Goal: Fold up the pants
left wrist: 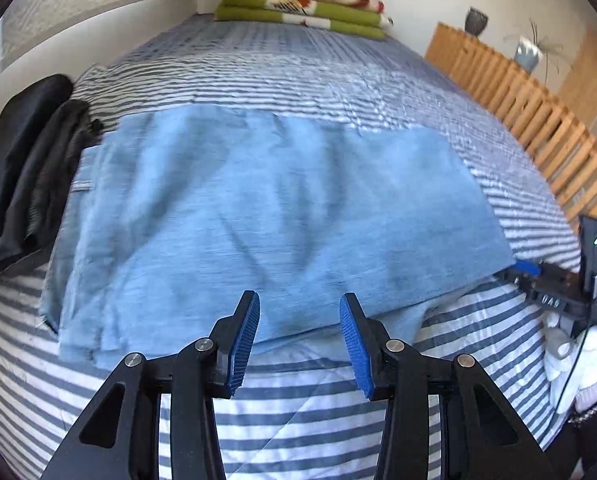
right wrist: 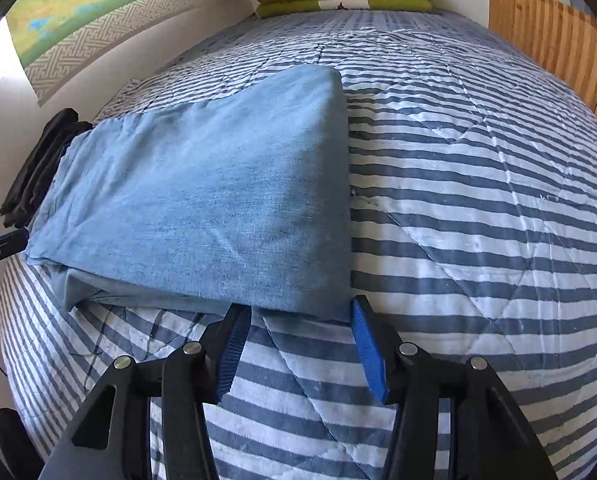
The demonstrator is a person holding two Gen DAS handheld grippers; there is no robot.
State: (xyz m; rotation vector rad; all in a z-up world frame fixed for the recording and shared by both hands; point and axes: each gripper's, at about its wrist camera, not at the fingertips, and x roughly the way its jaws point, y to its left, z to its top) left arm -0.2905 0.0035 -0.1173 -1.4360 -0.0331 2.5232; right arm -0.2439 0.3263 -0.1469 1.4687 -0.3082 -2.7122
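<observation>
The pants (left wrist: 266, 208), light blue and folded into a broad flat stack, lie across the middle of the bed on a blue-and-white striped quilt (right wrist: 478, 208). A pile of dark clothes (left wrist: 26, 168) sits touching their left end. Folded green and red blankets (left wrist: 302, 4) rest at the far end of the bed, and a wooden slatted rail (left wrist: 538, 120) runs along the right side.

Left gripper (left wrist: 300, 312): jaws apart, nothing between them, tips over the near edge of the pants; contact with the cloth cannot be told. Right gripper (right wrist: 300, 316): jaws apart, nothing clamped, tips at the near right corner of the pants, the cloth edge just beyond them. In the left wrist view that gripper shows at the pants' right end, held by a white-gloved hand (left wrist: 578, 360)
</observation>
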